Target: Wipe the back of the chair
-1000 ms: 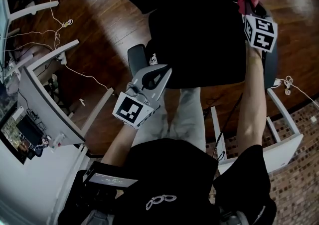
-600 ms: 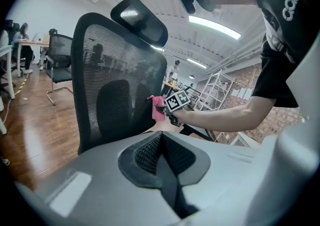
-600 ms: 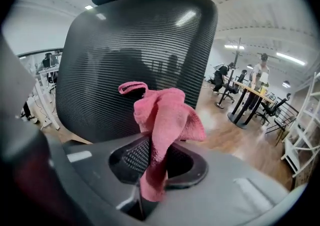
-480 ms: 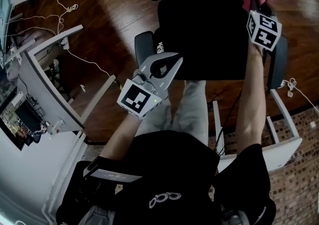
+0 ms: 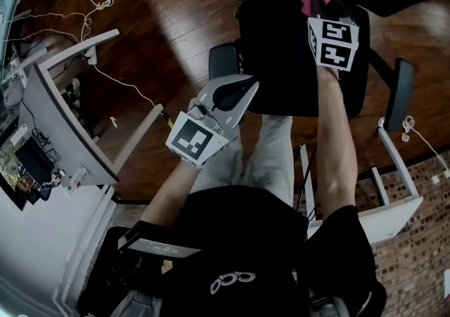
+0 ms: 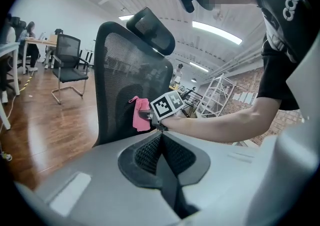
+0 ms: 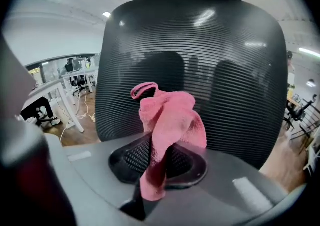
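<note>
Straight ahead of the R gripper (image 7: pixel 159 159), clenched on a pink cloth (image 7: pixel 170 115), stands the chair's mesh back (image 7: pixel 215 69), upright and near; L gripper (image 6: pixel 161 156), jaws together w/ nothing between, hangs farther off.

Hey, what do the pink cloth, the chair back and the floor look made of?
The cloth: probably microfibre or terry, matte; fuzzy surface, soft folds.
The chair back: likely dark mesh fabric; see-through, with fine horizontal ribs.
The floor: looks like glossy dark wood planks or laminate; plank seams and bright reflections.
</note>
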`<state>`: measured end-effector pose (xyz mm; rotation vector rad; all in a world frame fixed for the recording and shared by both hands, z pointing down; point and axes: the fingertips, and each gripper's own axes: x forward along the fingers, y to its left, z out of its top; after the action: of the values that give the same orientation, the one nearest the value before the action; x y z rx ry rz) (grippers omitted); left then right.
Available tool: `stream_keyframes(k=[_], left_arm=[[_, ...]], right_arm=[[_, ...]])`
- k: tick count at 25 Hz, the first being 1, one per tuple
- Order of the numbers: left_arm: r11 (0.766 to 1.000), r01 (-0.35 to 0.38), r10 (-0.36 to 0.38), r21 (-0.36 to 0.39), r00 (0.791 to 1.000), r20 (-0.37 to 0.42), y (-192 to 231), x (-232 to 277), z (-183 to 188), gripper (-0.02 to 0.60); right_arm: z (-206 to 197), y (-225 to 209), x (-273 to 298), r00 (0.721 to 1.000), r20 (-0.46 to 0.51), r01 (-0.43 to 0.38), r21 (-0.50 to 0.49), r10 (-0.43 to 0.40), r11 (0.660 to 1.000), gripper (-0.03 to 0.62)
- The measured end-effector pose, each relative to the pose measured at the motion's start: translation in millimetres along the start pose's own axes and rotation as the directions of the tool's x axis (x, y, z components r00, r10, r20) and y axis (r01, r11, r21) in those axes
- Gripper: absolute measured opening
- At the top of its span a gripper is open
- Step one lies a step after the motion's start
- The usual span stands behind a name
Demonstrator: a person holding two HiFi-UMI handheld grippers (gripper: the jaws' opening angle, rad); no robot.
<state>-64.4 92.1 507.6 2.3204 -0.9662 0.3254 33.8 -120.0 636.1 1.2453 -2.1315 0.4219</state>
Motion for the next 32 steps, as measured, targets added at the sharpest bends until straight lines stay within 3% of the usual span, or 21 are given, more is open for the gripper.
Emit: stream_keyframes(k=[9, 17, 24, 32], left_arm=[[1.0, -0.002, 0.002, 0.013, 1.0, 0.001, 15, -39, -8, -0.012], [0.999, -0.012, 0.011, 0.033, 0.999, 0.047, 27, -67, -1, -0.012], [0.999, -0.021, 0.018, 0.047, 0.998, 0.059, 27, -81, -8, -0.012], [0.992, 0.019, -0.033, 0.122, 0.993, 0.112, -15, -99, 55, -0.012]], right_arm=[[32, 112, 4, 0.991, 0.037, -0.127, -0.088, 0.13, 0.988, 0.051], [41, 156, 12, 0.983, 0.025, -0.178, -0.131, 0.182, 0.975, 0.051], [44, 152, -14, 0.983, 0.065, -0.166, -0.105, 0.174, 0.981, 0.051], [79, 127, -150, 0.981, 0.129, -0.136, -0.094, 0.147, 0.986, 0.051]])
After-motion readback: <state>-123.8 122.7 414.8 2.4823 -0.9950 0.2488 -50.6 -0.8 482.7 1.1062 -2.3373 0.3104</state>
